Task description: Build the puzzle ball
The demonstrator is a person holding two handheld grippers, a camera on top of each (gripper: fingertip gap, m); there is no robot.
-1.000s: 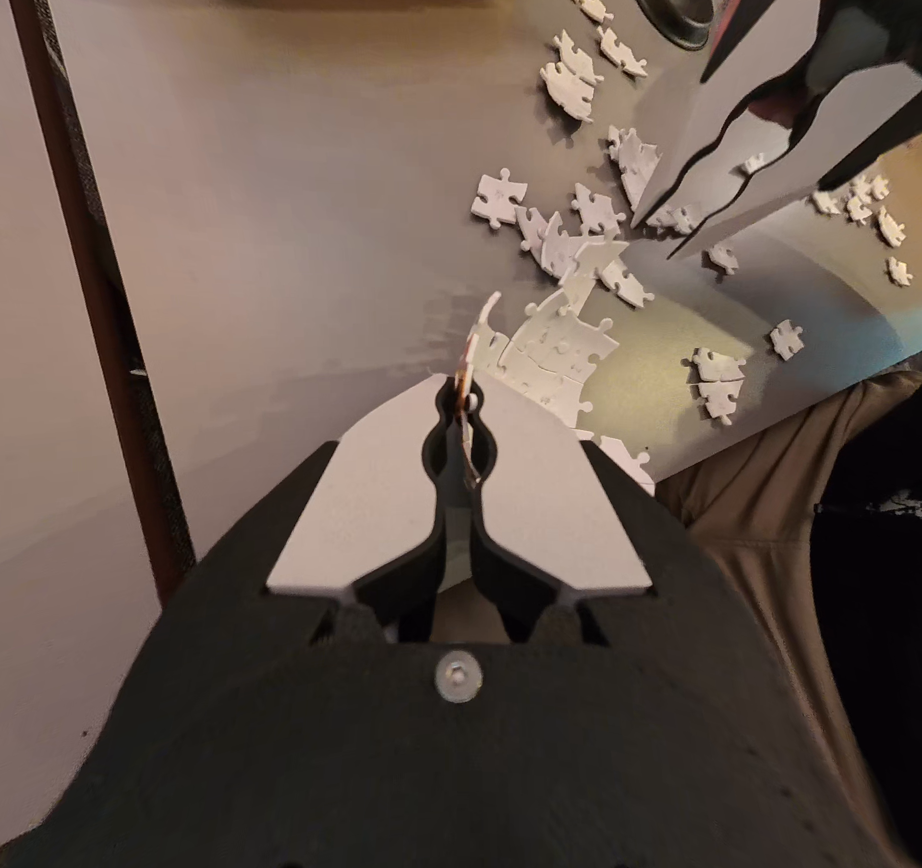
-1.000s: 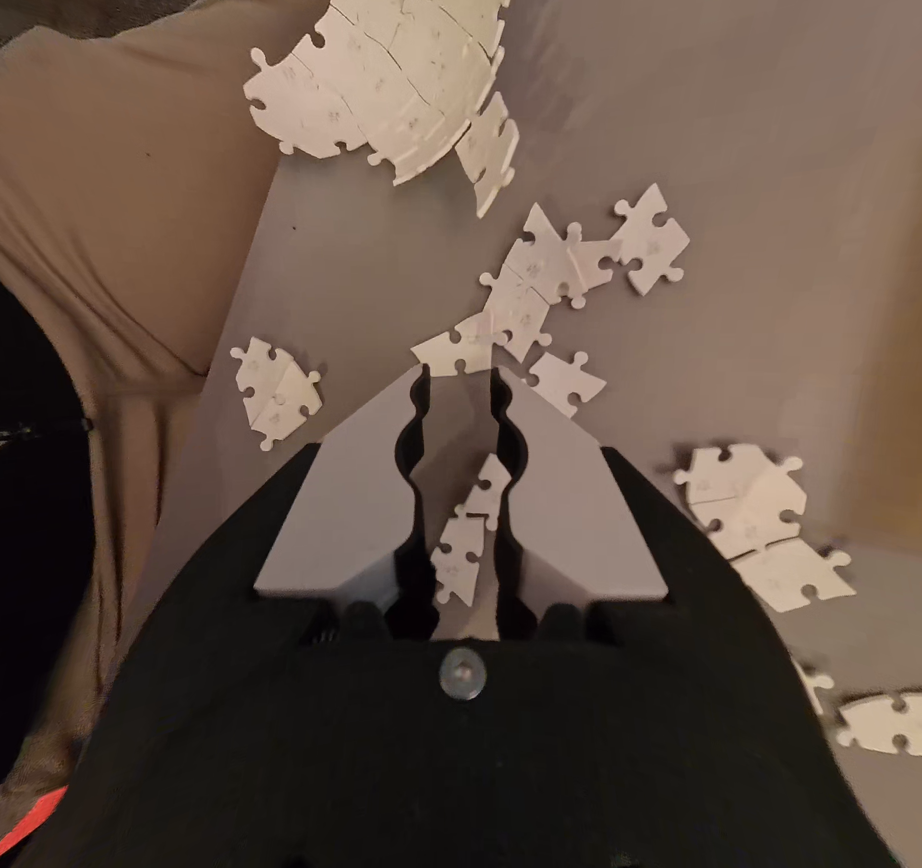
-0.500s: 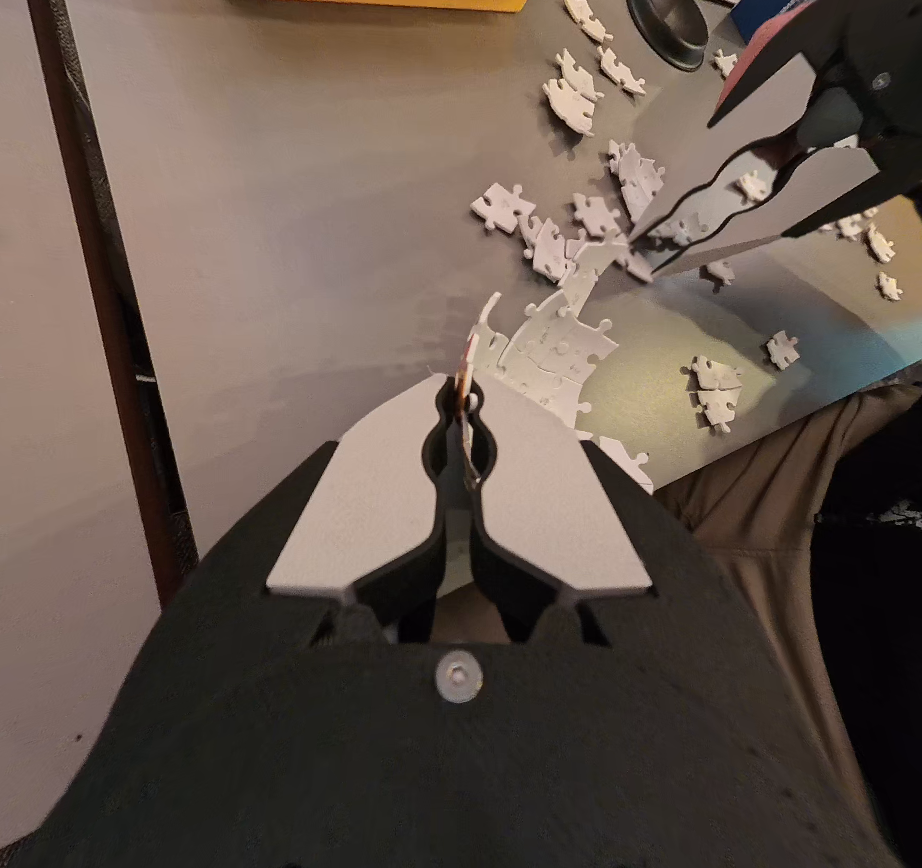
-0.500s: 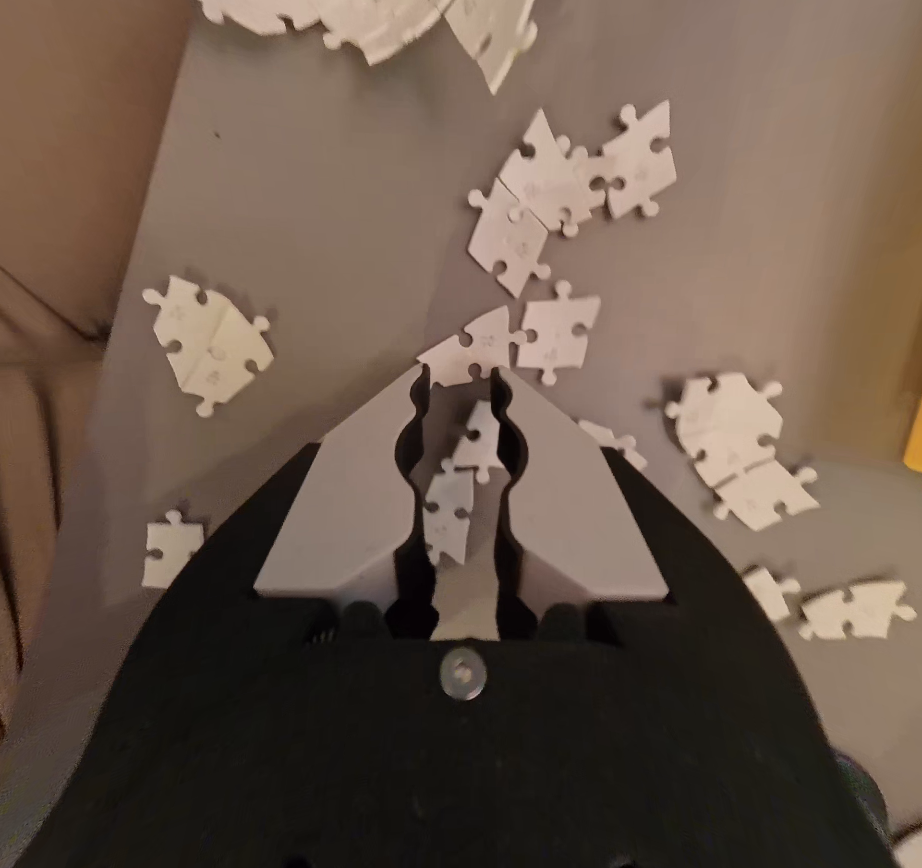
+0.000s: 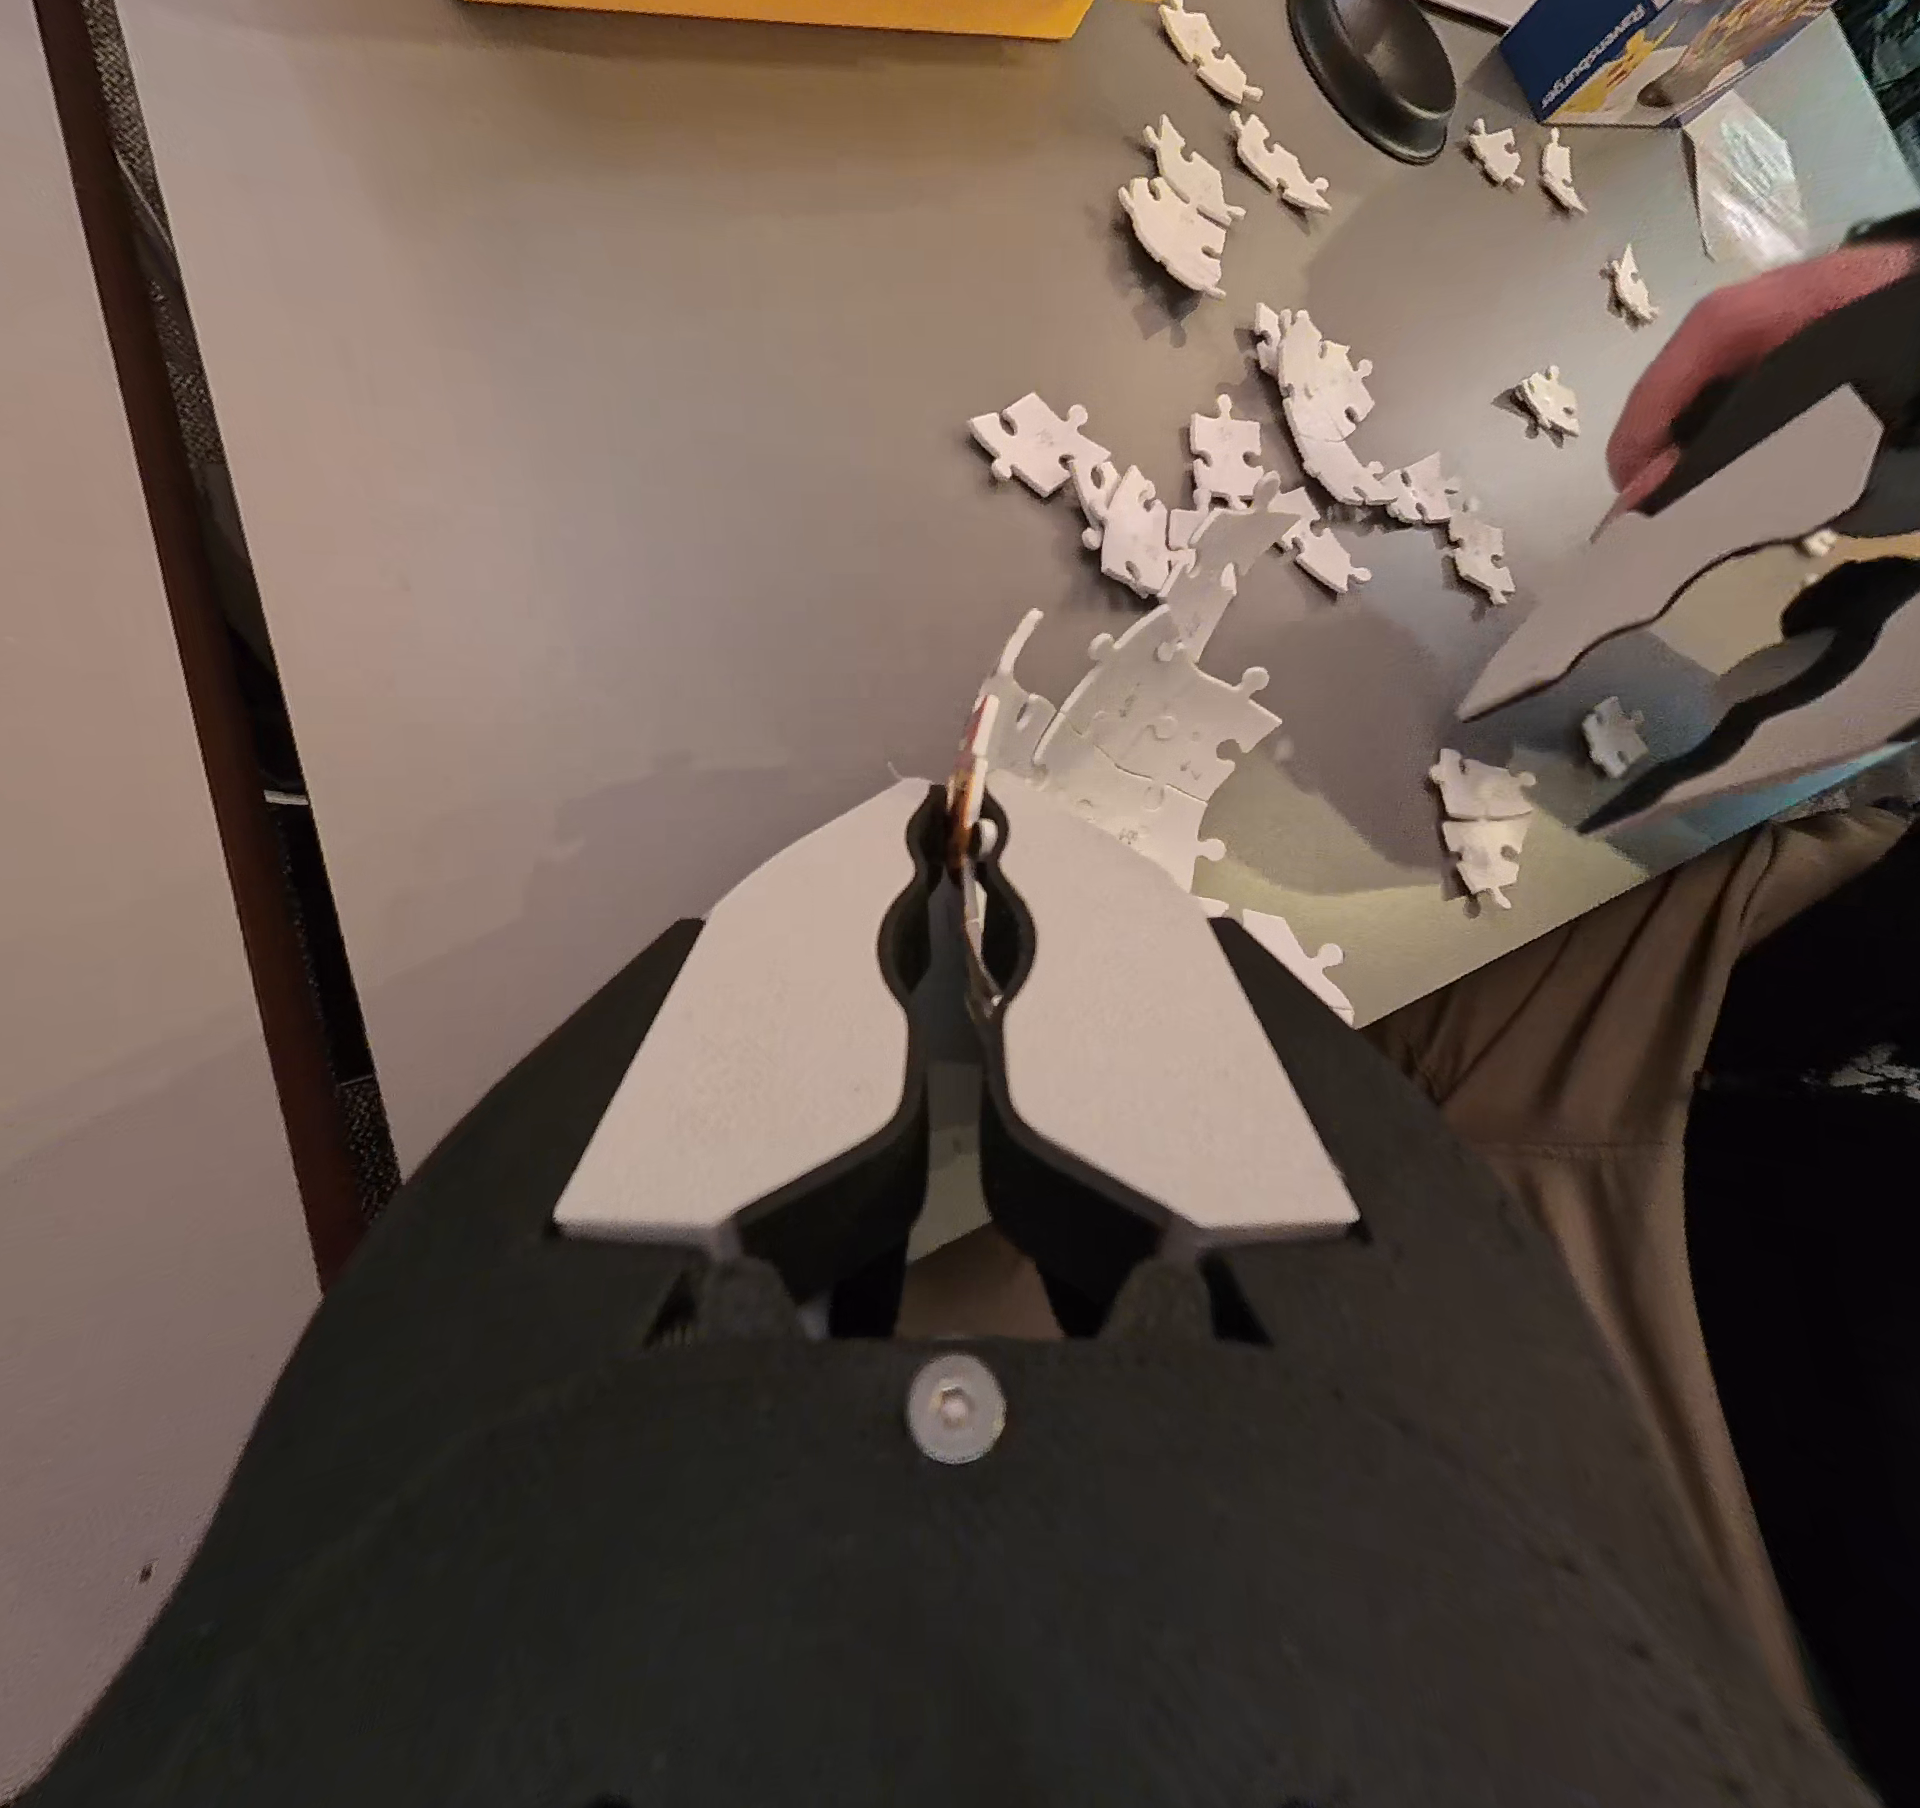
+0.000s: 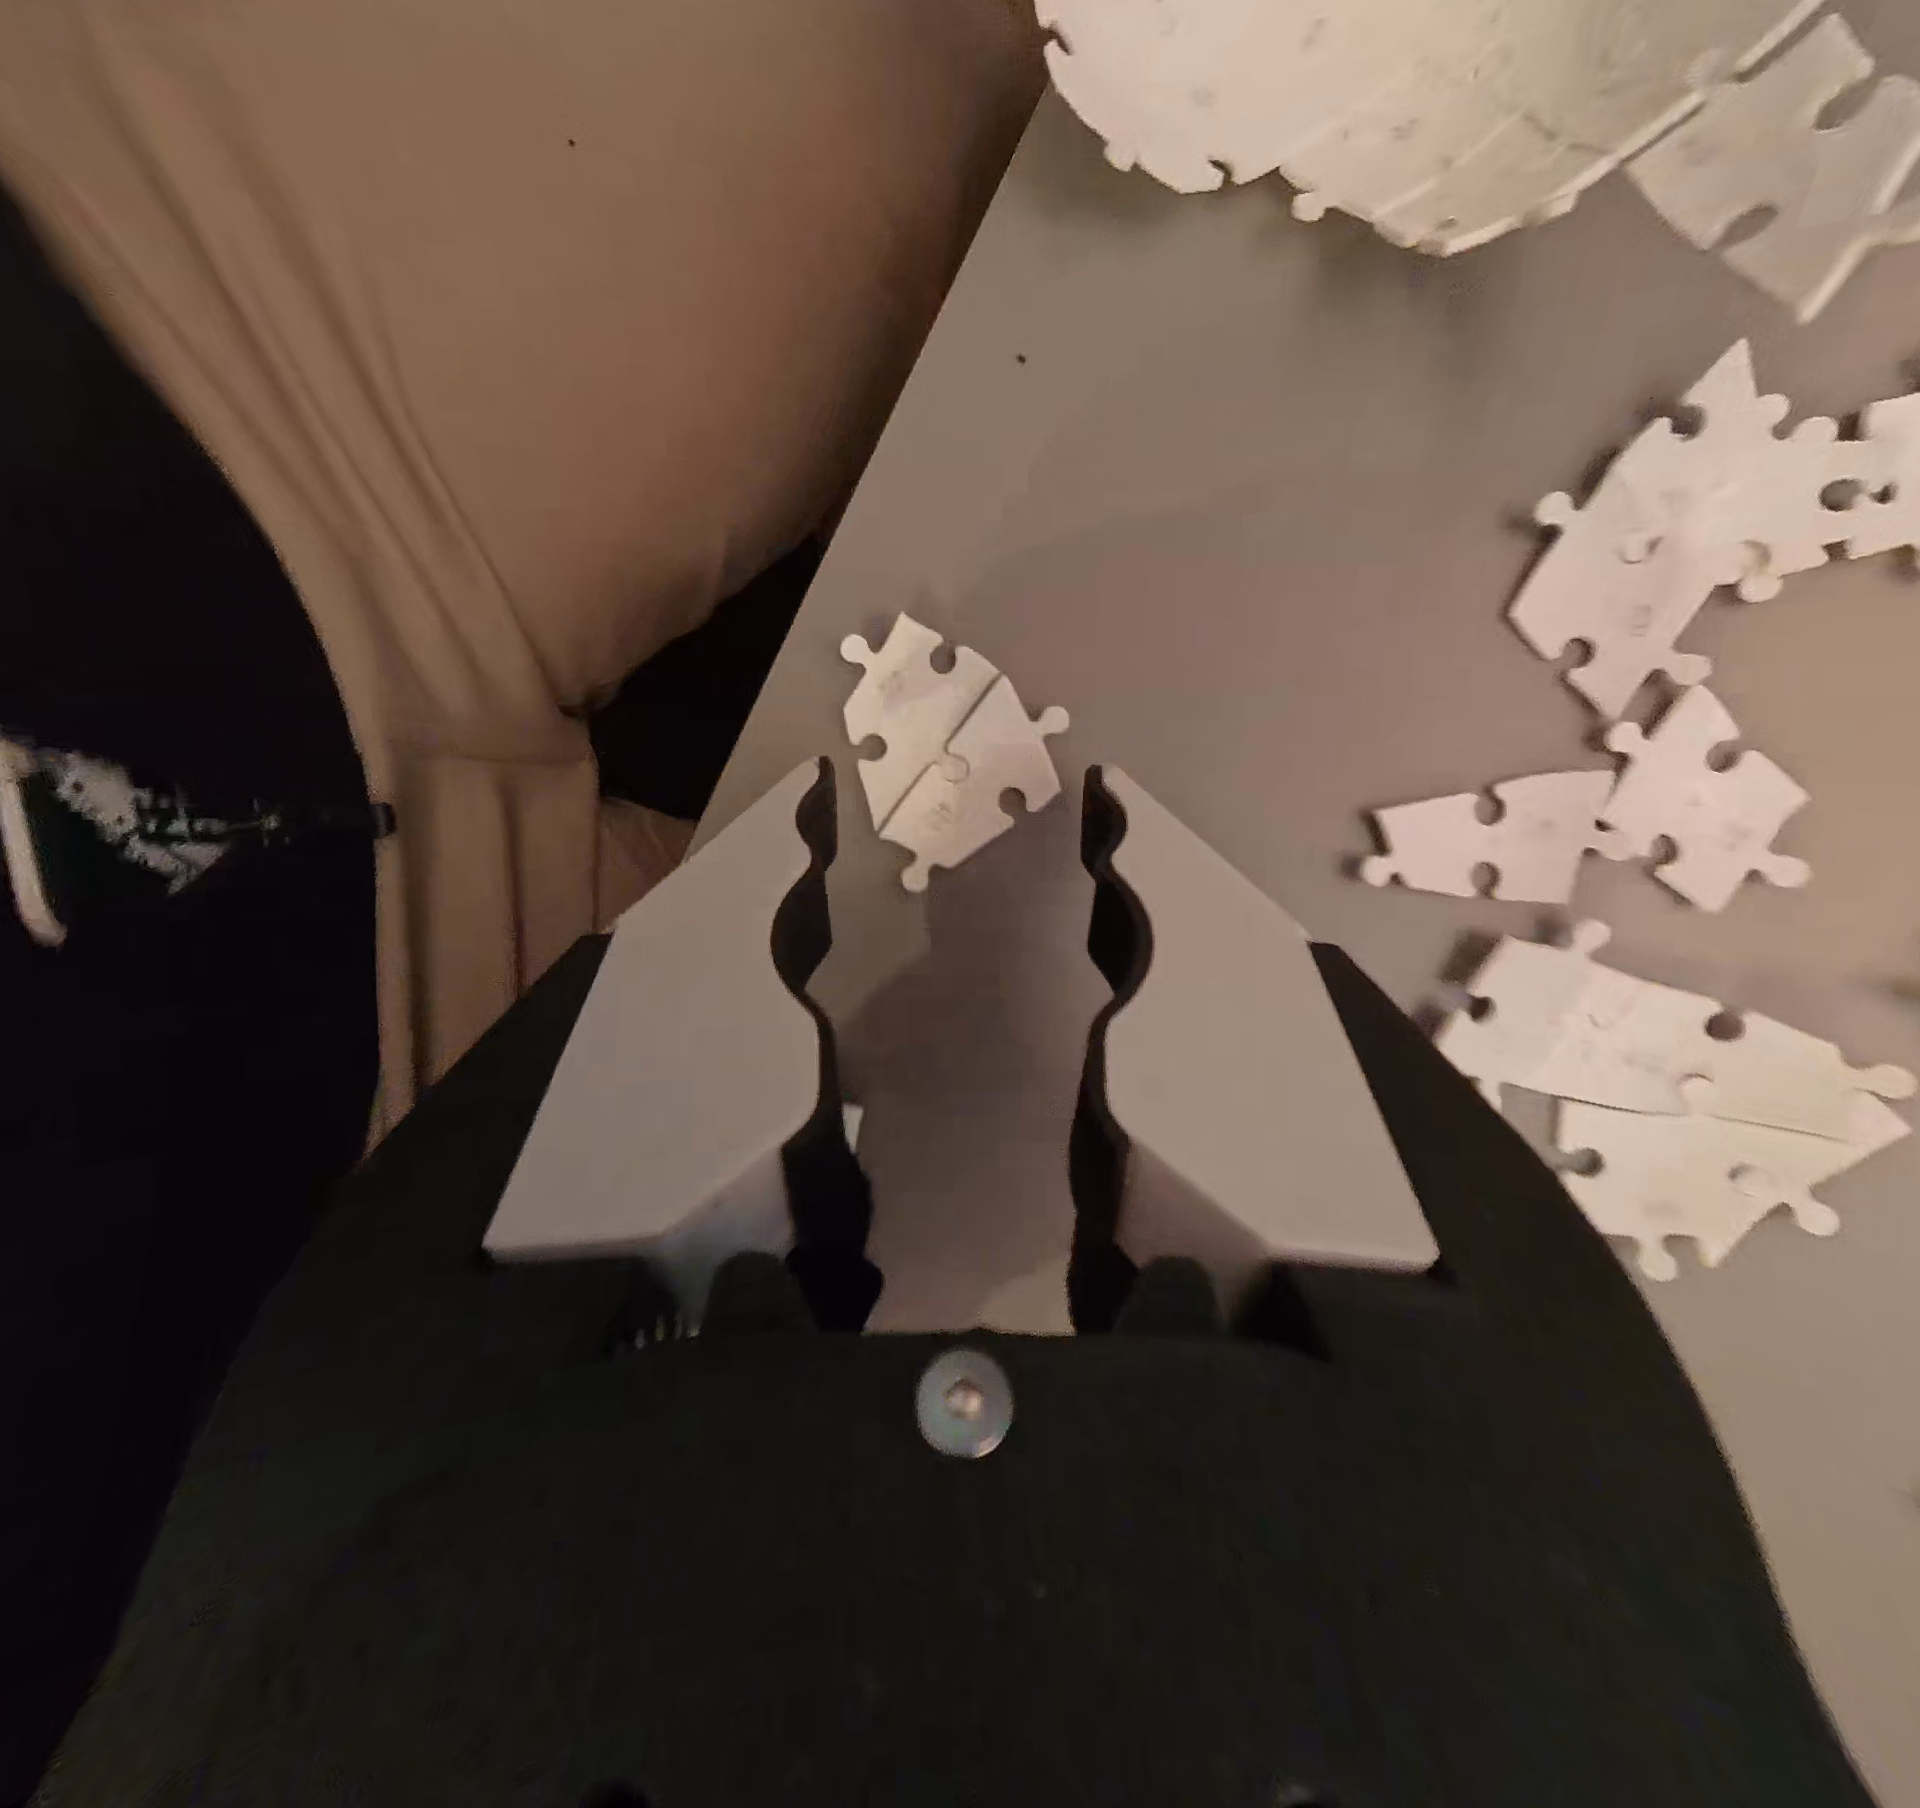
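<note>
The grey table (image 5: 623, 408) is spreading ahead of both tools, with loose white pieces (image 5: 1184, 220) scattered forward and to the right of the left gripper (image 5: 961, 808). That gripper is staying clamped on the edge of the curved, partly built shell (image 5: 1153, 730), which is rising just beyond its tips, as it was a second ago. The right gripper (image 6: 956, 782) is the one that has been moving: from the heap farther along the table it has been swinging back toward the near edge, and its jaws, now spread wider and empty, are lining up on a joined pair of pieces (image 6: 951, 761) lying just past its tips. Judging by that, it is choosing the next section to add.
</note>
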